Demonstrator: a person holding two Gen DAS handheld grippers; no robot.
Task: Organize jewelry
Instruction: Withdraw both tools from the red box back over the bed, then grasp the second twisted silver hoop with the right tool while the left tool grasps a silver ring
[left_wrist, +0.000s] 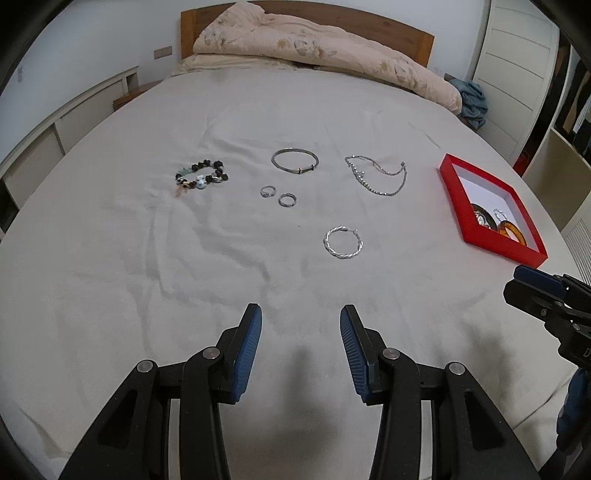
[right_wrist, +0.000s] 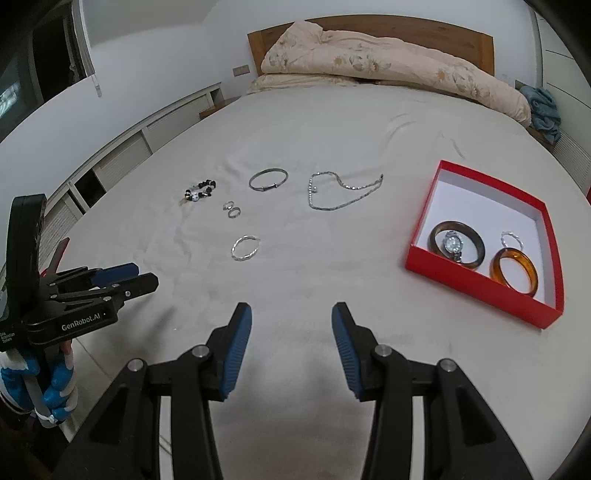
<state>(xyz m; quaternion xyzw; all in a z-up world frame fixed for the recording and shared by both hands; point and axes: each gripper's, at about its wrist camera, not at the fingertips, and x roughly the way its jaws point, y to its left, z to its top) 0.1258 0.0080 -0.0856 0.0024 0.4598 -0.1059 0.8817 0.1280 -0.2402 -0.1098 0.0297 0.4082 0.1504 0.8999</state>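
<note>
Jewelry lies on a white bedsheet: a beaded bracelet, a silver bangle, two small rings, a silver chain and a twisted silver hoop, which also shows in the right wrist view. A red box on the right holds a dark bangle with a watch, an amber bangle and a small hoop. My left gripper is open and empty, near the bed's front. My right gripper is open and empty, left of the box.
A rumpled beige quilt lies against the wooden headboard. A blue cloth sits at the far right of the bed. White cabinets run along the left wall. The left gripper also shows in the right wrist view.
</note>
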